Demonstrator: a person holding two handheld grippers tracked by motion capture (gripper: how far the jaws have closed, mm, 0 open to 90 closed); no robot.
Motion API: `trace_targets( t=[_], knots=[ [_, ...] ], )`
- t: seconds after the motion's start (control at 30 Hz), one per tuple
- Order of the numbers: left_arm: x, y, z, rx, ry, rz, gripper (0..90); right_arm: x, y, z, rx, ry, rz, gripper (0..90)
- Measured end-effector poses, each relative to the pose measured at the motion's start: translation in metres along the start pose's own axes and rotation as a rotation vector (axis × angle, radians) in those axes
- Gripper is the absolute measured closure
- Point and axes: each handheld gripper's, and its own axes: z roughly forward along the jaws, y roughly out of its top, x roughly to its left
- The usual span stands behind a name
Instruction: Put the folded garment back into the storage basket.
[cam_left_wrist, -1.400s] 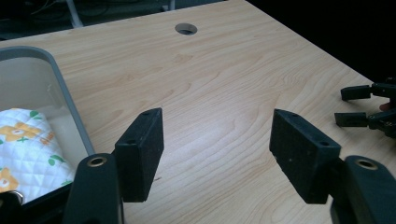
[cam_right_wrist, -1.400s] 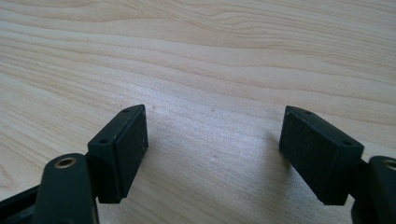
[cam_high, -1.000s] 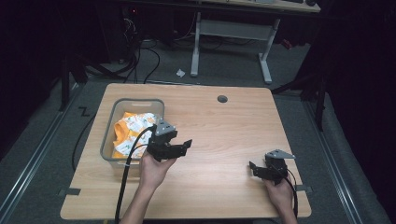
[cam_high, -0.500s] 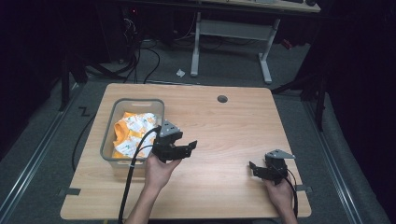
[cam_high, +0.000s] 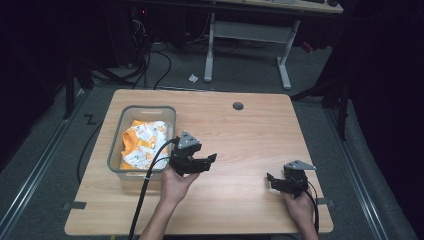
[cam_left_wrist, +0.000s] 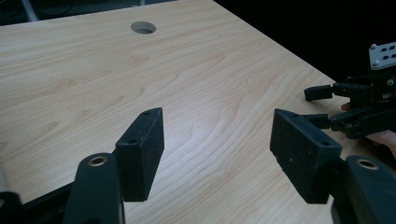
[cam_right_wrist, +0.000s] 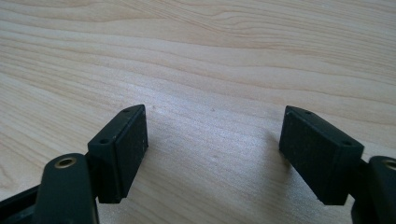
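A clear plastic bin (cam_high: 145, 108) stands on the left part of the wooden table (cam_high: 240, 135) and holds orange and white packets (cam_high: 145, 142). Just right of the bin's near corner, my left gripper (cam_high: 209, 162) is held above the table, its jaws pointing right. They stand open with only bare wood behind them (cam_left_wrist: 217, 154). My right gripper (cam_high: 271, 182) rests near the front right of the table, jaws pointing left. It is open too, with nothing between the jaws (cam_right_wrist: 215, 149). It also appears at the right edge of the left gripper view (cam_left_wrist: 327, 105).
A round cable hole (cam_high: 238, 106) sits near the table's far edge. Bare wood stretches between the two grippers. Beyond the table are a dark floor with cables and the legs of another desk (cam_high: 282, 55).
My left gripper has drifted a little to the right, away from the bin, with its jaws as wide as before. The right gripper has stayed put.
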Motion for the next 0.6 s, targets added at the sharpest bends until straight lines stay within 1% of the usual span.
trace_targets(
  t=[0.07,0.27,0.5,0.6],
  knots=[
    [-0.001,0.000,0.002,0.007,-0.004,0.000,35.6,0.000,0.000,0.000,0.000,0.000,0.000,23.7],
    [-0.003,-0.005,0.006,0.009,-0.014,-0.010,35.5,0.000,0.000,0.000,0.000,0.000,0.000,23.8],
    [-0.007,-0.009,0.012,0.026,-0.011,0.004,35.5,0.000,0.000,0.000,0.000,0.000,0.000,23.8],
    [-0.009,-0.012,0.015,0.017,-0.012,0.006,35.7,0.000,0.000,0.000,0.000,0.000,0.000,23.8]
  ],
)
